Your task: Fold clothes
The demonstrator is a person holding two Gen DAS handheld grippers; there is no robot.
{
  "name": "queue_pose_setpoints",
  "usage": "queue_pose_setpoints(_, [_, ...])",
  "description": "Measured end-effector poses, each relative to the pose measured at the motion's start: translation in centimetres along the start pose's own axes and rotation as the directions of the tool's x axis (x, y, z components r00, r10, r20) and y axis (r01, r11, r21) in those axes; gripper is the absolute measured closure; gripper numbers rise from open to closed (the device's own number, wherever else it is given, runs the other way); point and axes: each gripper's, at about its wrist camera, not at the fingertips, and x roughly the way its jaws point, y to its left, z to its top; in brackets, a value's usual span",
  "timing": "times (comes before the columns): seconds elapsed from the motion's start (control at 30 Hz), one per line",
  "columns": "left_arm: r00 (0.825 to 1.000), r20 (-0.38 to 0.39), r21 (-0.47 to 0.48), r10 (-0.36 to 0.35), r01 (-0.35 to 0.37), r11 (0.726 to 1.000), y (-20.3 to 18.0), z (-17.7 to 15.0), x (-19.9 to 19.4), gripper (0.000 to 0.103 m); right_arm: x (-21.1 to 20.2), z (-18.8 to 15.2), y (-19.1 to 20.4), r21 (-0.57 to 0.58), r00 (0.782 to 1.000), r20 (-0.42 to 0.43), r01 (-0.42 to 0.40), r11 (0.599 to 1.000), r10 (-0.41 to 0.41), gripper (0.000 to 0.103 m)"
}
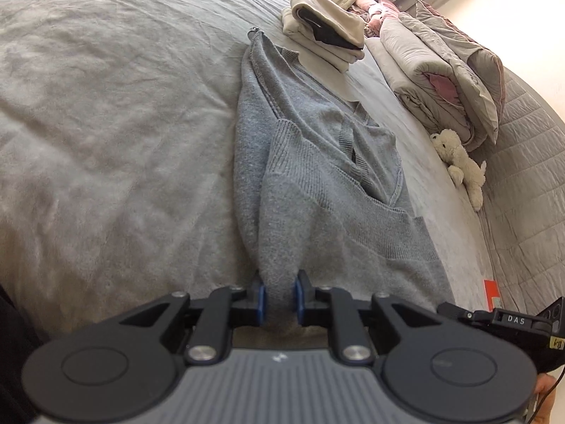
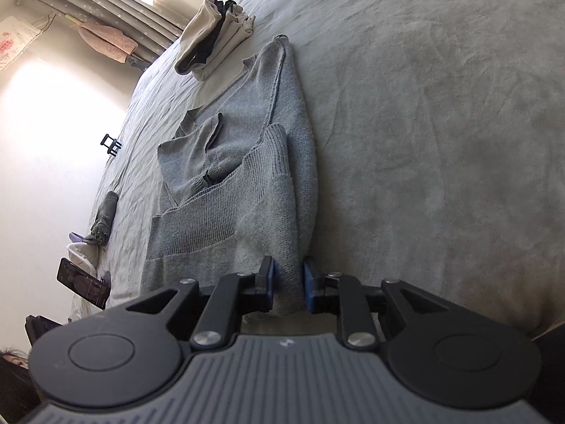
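Two black tongs were closest to the cameras, and each one pinched a bunch of the same gray sweater (image 1: 317, 176) between its blue pads. On the left gripper (image 1: 279, 298) the cloth was squeezed tight between the pads, and the right gripper (image 2: 289, 284) squeezed its bit of sweater the same way. Both held the near end, and the sweater lay long and partly folded on the big gray bed (image 1: 106, 123), with one sleeve laid across its front. Past its far end sat a pile of folded clothes (image 1: 328, 28) in cream and black. A white teddy bear (image 1: 459, 162) lay by the rolled gray quilt (image 1: 441, 70). A phone (image 2: 83, 282) and a dark folded umbrella (image 2: 104, 219) lay near the bed's other edge.
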Motion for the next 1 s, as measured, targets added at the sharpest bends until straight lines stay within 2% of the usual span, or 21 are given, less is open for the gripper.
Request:
queue_pose_setpoints(0.03, [1.0, 0.002, 0.007, -0.003, 0.003, 1.0, 0.1, 0.0, 0.1, 0.084, 0.2, -0.2, 0.1, -0.011, 1.0, 0.001, 0.004, 1.0, -0.004, 0.078])
queue_pose_setpoints(0.13, [1.0, 0.004, 0.017, -0.013, 0.013, 1.0, 0.4, 0.0, 0.3, 0.08, 0.6, -0.6, -0.1, -0.005, 1.0, 0.009, 0.008, 1.0, -0.008, 0.06])
queue_pose_setpoints(0.17, [1.0, 0.002, 0.018, -0.015, 0.015, 1.0, 0.5, 0.1, 0.4, 0.076, 0.7, -0.7, -0.2, 0.0, 1.0, 0.012, 0.009, 1.0, -0.009, 0.057])
queue_pose_setpoints(0.3, [0.999, -0.001, 0.016, -0.044, 0.044, 0.999, 0.7, -0.1, 0.5, 0.07, 1.1, -1.0, -0.3, 0.001, 1.0, 0.013, 0.023, 1.0, -0.023, 0.056])
queue_pose_setpoints(0.53, [0.998, -0.004, 0.018, -0.063, 0.063, 0.998, 1.0, -0.5, 0.2, 0.069, 1.5, -1.4, -0.2, -0.019, 0.998, 0.005, 0.055, 0.998, -0.055, 0.055])
queue_pose_setpoints(1.0, [0.999, -0.009, 0.022, -0.045, 0.046, 0.999, 0.7, -1.3, -0.4, 0.069, 1.3, -2.2, -0.1, -0.026, 1.0, 0.003, 0.031, 0.999, -0.031, 0.054])
